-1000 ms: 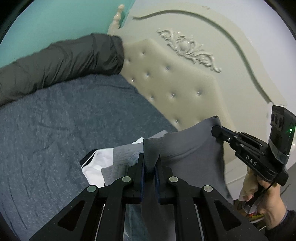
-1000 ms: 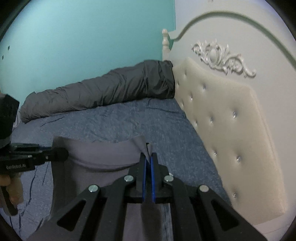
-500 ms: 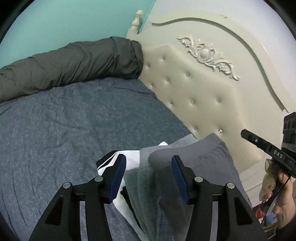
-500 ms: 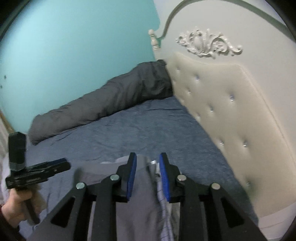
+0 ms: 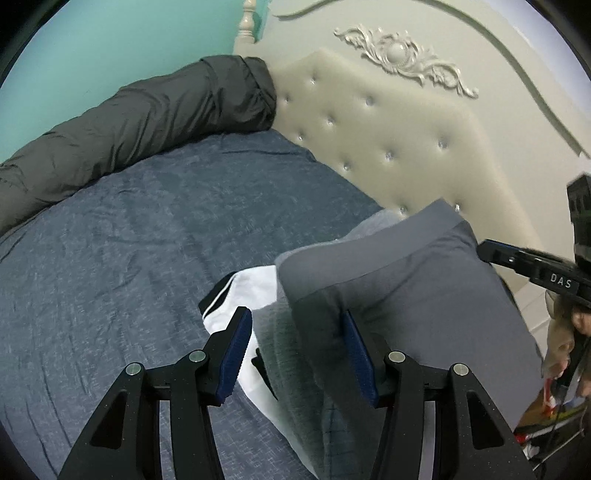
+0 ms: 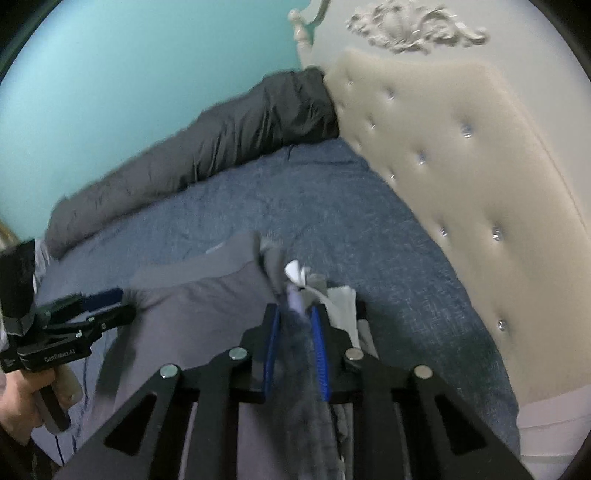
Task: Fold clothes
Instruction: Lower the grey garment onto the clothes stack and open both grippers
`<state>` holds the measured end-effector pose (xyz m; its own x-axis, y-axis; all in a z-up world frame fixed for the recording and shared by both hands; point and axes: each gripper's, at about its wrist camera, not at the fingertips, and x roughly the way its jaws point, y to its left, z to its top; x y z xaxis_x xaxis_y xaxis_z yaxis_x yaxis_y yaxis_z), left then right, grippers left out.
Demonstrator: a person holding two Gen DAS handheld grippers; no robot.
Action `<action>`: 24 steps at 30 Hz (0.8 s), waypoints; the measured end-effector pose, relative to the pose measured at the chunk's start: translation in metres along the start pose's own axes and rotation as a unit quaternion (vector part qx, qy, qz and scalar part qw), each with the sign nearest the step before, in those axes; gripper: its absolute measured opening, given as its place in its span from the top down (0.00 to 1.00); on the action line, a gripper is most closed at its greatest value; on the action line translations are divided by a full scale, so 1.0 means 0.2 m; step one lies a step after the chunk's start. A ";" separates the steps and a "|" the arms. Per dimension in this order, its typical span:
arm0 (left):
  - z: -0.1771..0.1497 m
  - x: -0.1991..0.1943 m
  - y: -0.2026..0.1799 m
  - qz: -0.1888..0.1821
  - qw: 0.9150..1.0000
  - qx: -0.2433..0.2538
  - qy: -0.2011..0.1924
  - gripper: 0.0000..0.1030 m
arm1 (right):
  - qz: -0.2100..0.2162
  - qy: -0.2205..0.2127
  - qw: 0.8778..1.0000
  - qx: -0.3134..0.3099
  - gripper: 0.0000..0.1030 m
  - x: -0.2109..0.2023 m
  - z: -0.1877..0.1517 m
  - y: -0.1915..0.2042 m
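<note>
Now the left hand-held gripper [image 5: 295, 354] stands open, having just released the grey garment [image 5: 406, 280], which lies on the clothes pile at five o'clock on the bed [image 5: 147, 240]; the right hand-held gripper [image 6: 293, 343], narrowly parted with cloth between, has just been closing slightly.

Dim, cool indoor light, soft and even; no hard glare. Left wrist view fairly sharp: weave of the blue bedsheet [image 5: 155, 229] readable, headboard [image 5: 388, 140] studs crisp. Right wrist view smeared by motion; carved crest [image 6: 413, 26] and grey garment [image 6: 207, 295] edges fuzzy. Strong fisheye bending throughout, black vignette in the corners. Soft shadow under the dark bolster [image 5: 147, 122].
</note>
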<state>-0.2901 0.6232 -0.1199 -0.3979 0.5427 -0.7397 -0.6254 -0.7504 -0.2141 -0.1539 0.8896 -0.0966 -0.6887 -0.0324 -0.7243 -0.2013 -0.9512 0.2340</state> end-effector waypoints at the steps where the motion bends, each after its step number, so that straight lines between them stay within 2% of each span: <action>1: 0.00 -0.02 0.01 -0.002 1.000 -0.002 -0.004 0.46 | 0.007 -0.012 1.000 0.007 0.83 -0.04 -0.01 -0.02; 4: -0.04 -0.10 0.00 -0.015 1.000 -0.007 -0.010 0.46 | 0.032 -0.035 0.999 0.011 0.83 -0.14 -0.07 -0.02; 7: -0.11 -0.17 -0.06 -0.037 0.999 0.010 -0.008 0.46 | 0.058 -0.036 0.998 0.000 0.83 -0.18 -0.13 0.02; 10: -0.22 -0.22 -0.13 -0.053 0.998 0.030 -0.002 0.46 | 0.067 -0.029 0.997 -0.020 0.83 -0.22 -0.23 0.06; 14: -0.34 -0.25 -0.18 -0.055 0.997 0.047 0.011 0.46 | 0.053 -0.022 0.998 -0.020 0.83 -0.25 -0.36 0.03; 17: -0.41 -0.23 -0.20 -0.039 0.997 0.061 0.024 0.46 | 0.034 -0.017 0.999 -0.008 0.83 -0.26 -0.43 -0.01; 21: -0.44 -0.27 -0.17 -0.030 0.998 0.042 0.020 0.46 | 0.006 -0.020 1.000 0.018 0.83 -0.28 -0.48 -0.08; 24: -0.46 -0.34 -0.17 -0.031 0.999 0.036 0.007 0.46 | 0.024 -0.046 0.998 0.038 0.83 -0.35 -0.50 -0.09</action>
<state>-0.1796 0.5782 -0.1217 -0.3479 0.5807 -0.7361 -0.6946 -0.6870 -0.2137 -0.0323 0.8777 -0.1159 -0.7596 -0.0458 -0.6487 -0.2167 -0.9227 0.3189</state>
